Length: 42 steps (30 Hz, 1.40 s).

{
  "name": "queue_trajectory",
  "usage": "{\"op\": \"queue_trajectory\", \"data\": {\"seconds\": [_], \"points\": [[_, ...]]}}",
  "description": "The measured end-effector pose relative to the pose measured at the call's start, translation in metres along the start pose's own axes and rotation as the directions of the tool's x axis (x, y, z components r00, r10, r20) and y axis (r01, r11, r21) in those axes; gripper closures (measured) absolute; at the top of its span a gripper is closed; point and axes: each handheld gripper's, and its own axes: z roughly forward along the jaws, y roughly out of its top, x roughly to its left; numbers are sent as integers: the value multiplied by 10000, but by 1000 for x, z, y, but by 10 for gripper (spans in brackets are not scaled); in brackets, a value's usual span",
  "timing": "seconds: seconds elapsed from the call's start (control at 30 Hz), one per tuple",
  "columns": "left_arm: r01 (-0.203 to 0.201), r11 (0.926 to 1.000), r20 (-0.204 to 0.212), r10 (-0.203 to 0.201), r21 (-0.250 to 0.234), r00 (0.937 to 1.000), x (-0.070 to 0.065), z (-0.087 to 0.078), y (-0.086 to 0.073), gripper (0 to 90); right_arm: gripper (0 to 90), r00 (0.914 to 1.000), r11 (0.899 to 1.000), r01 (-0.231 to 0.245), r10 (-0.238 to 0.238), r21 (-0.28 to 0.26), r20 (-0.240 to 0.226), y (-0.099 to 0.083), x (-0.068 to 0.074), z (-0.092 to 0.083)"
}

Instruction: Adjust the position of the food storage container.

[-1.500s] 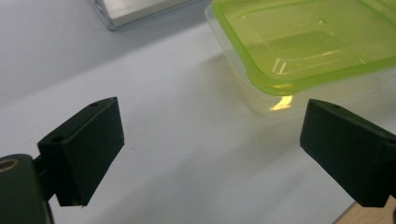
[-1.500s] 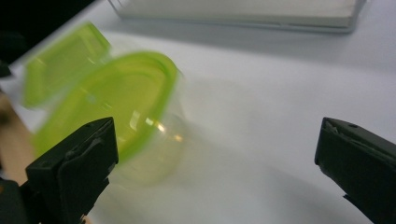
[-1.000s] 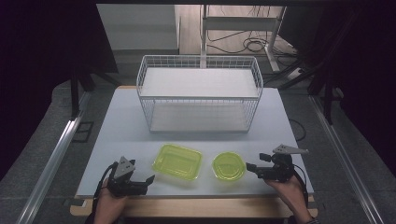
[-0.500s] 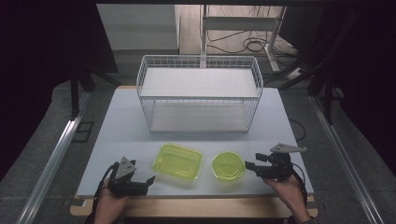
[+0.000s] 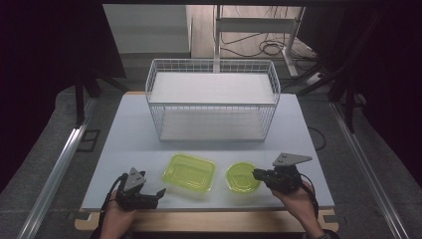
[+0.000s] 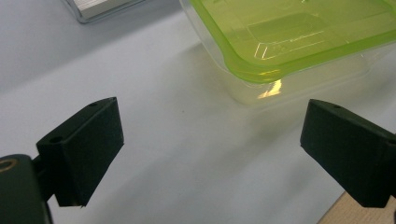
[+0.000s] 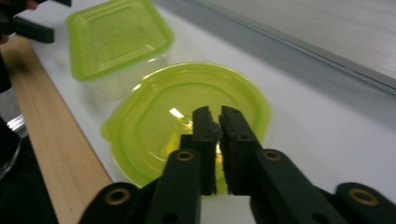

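The right claw (image 7: 214, 122) has just been closing, and now its two black jaws are pressed almost together at the near rim of the round green tub (image 5: 242, 177). From above the tips sit right at the tub's edge, and it looks like they are pinching the lip of the lid, but the near view is blurry there, so I can't be sure how much plastic is caught. Grabbing the rim makes sense, because the tub is too wide for the jaws to go around.

The round green tub sits near the front edge of the counter (image 5: 124, 134), on the right. Just beside it, on its left, is the square green tub (image 5: 189, 172). The two are close but not touching.

The left claw (image 5: 155, 195) waits by the front left corner of the square green tub with its jaws spread wide and nothing between them. It is lined up with that tub, ready to reach it.

Behind both tubs, well apart from them, stands a white wire basket (image 5: 213, 102). It is open on top, so it may be where the tubs are meant to go
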Motion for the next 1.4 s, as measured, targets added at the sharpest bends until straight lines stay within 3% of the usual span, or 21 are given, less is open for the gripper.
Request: {"op": "queue_trajectory", "data": {"seconds": [0.27,0.83,1.0,1.2,1.4], "points": [[1,10000,-4,-1,-3,10000,0,0,0,57,892,9965,9974,687,-676,217,-496,11,18,13],[-73,9999,-33,74,102,10000,0,1,0,55,891,9906,9964,753,-702,392,-1175,21,37,35],[-92,9999,-23,92,133,10000,0,2,0,55,889,9840,9939,1010,-932,440,-1518,25,47,45],[-76,9999,-12,76,135,10000,0,2,0,55,889,9781,9882,1302,-1148,805,-1734,27,59,59],[-86,9999,67,85,136,9999,-1,2,0,54,890,9792,9862,1273,-1080,1059,-1719,24,58,66]]}}
